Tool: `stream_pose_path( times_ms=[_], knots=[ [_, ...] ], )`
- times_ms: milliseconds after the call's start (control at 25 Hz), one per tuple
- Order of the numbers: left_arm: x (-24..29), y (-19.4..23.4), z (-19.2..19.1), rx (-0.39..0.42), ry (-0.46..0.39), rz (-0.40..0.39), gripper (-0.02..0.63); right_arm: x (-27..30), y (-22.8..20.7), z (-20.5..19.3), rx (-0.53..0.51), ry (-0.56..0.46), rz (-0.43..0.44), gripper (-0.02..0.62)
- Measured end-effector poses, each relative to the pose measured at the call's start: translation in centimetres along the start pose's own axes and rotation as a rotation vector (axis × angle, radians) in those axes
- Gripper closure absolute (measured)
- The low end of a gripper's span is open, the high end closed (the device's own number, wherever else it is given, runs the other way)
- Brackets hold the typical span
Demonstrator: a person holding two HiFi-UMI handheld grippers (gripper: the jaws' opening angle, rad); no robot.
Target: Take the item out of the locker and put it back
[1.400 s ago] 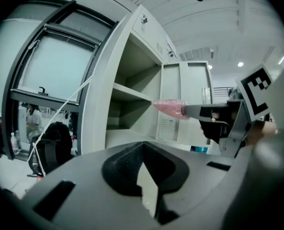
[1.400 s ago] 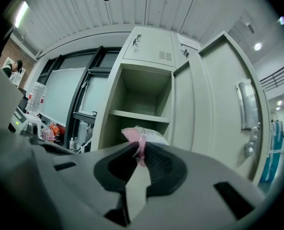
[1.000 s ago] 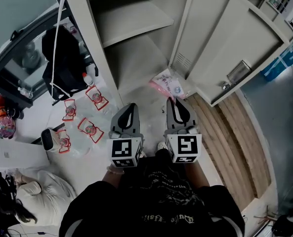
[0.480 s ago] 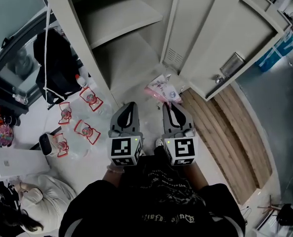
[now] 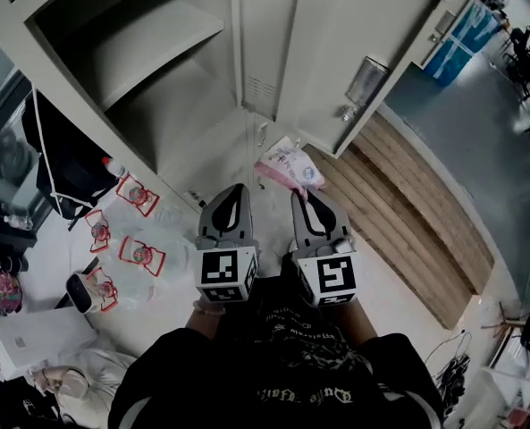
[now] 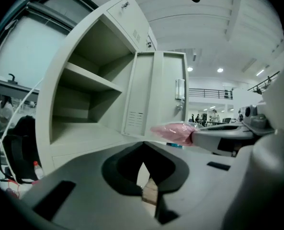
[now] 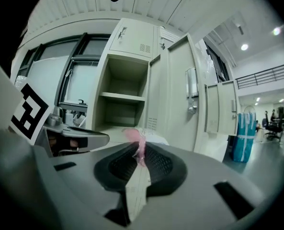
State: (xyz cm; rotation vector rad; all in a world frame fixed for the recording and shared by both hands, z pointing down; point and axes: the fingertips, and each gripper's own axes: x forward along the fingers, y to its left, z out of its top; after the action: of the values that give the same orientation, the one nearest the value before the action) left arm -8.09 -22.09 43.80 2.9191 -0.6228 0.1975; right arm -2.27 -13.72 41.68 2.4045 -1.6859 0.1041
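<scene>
The item is a pink-and-white plastic packet [image 5: 290,164]. My right gripper [image 5: 302,195] is shut on its near edge and holds it out in front of the open locker [image 5: 184,105]. In the right gripper view the pink edge of the packet [image 7: 138,145] is pinched between the dark pads of the right gripper [image 7: 140,159]. My left gripper [image 5: 238,189] stays beside it, shut, with nothing in it. The left gripper view has the left gripper [image 6: 142,164] low in front and the packet [image 6: 173,132] at the right. Both the locker's shelf [image 5: 148,47] and its lower compartment are bare.
The locker door [image 5: 336,52] stands open to the right of the opening. A black bag [image 5: 59,159], several red-edged packets [image 5: 138,254] and a white box [image 5: 37,333] lie on the floor at the left. A wooden strip [image 5: 416,231] runs at the right, beside a blue bag [image 5: 452,43].
The head view has swung, so the locker now sits higher and more centred. Both grippers keep side by side, and the packet stays in the right one.
</scene>
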Motion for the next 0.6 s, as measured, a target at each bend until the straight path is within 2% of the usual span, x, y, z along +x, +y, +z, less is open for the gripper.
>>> stream_pose_path(
  times_ms=[280, 480, 600],
  knots=[
    [2.2, -5.5, 0.0, -0.006, -0.001, -0.114, 0.598, -3.0, -3.0, -1.4, 0.017, 0.038, -0.018, 0.558],
    [4.1, -8.3, 0.0, 0.016, 0.013, -0.118, 0.598, -4.3, -5.6, -1.7, -0.021, 0.043, 0.035, 0.558],
    [5.5, -10.1, -0.5, 0.009, 0.038, -0.091, 0.598, -5.0, -7.7, -1.6, 0.006, 0.027, 0.076, 0.558]
  ],
)
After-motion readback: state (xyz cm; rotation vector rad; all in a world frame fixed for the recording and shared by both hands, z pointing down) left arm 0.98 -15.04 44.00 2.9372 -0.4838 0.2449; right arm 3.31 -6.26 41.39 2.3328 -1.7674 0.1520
